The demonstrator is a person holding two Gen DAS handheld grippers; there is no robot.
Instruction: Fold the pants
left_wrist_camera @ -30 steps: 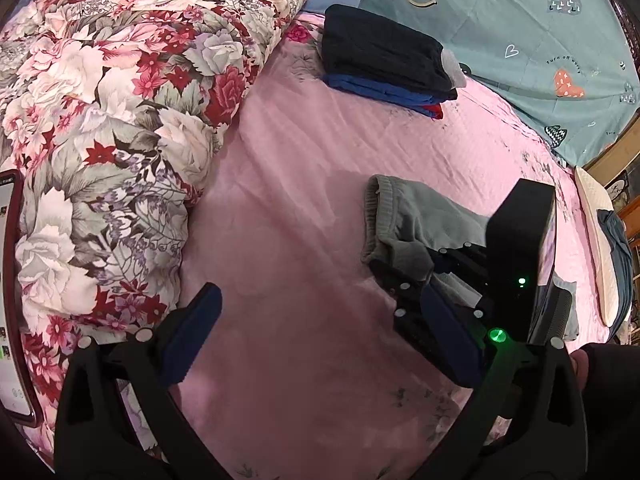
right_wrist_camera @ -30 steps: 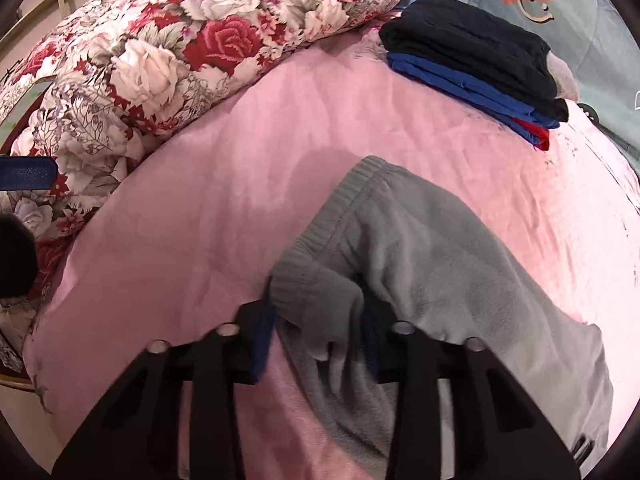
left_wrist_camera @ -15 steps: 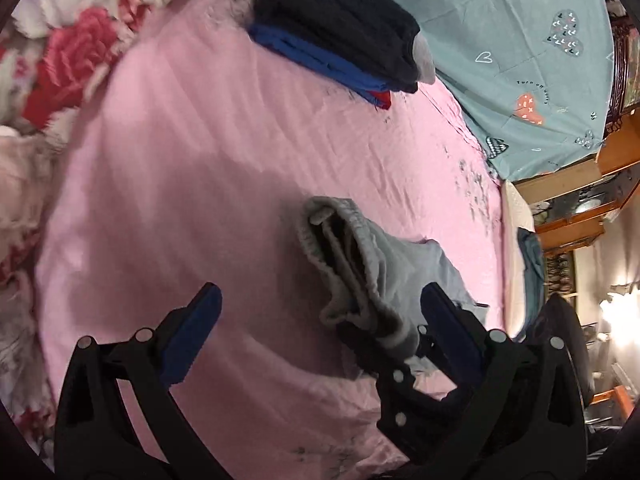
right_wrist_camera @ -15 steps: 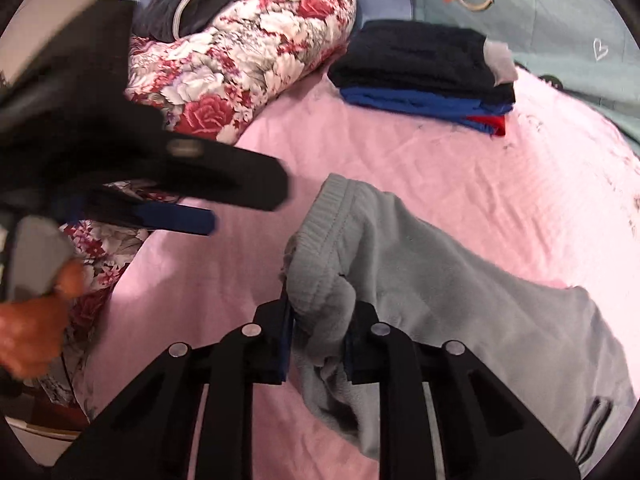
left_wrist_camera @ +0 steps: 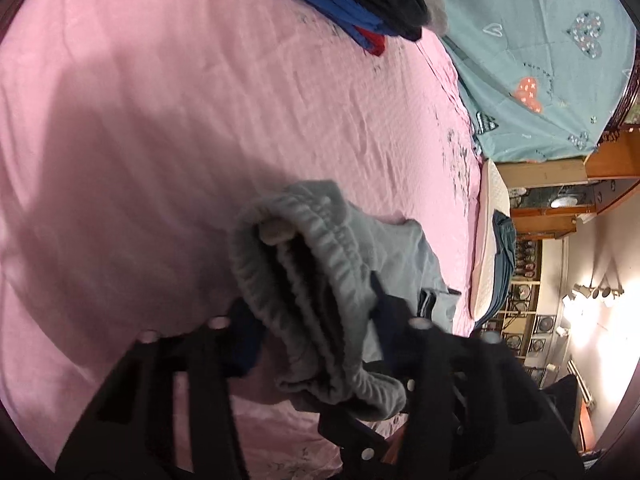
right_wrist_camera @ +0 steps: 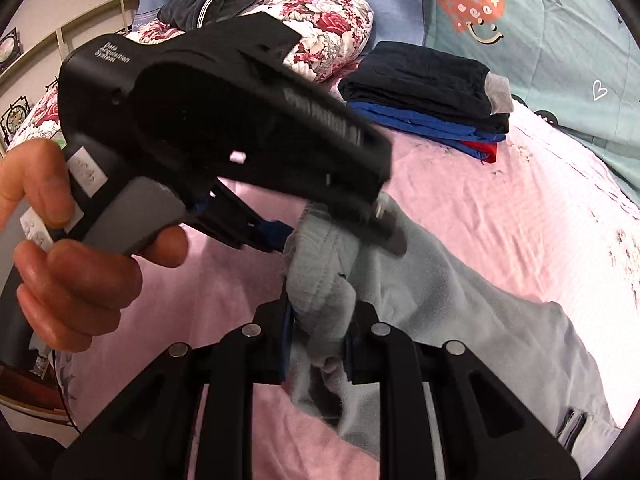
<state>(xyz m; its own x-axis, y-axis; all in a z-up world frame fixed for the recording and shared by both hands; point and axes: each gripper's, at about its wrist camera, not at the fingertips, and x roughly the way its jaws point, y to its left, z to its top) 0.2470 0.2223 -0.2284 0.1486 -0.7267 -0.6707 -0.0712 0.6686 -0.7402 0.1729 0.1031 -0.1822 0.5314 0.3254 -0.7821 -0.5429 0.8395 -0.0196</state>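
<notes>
Two tongs: we see the right tongs (right_wrist_camera: 318,340) clamped on the grey pants (right_wrist_camera: 440,300) waistband, the left tongs (left_wrist_camera: 316,320) closed around it; casing reads "Data Acquisition System".

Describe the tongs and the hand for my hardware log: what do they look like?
Left tongs: black body, white lettering, grey handle, blue pads. Right tongs: black fingers with triangular cut-outs, silver rivets, blue pads. The hand is bare, no sleeve visible.
</notes>
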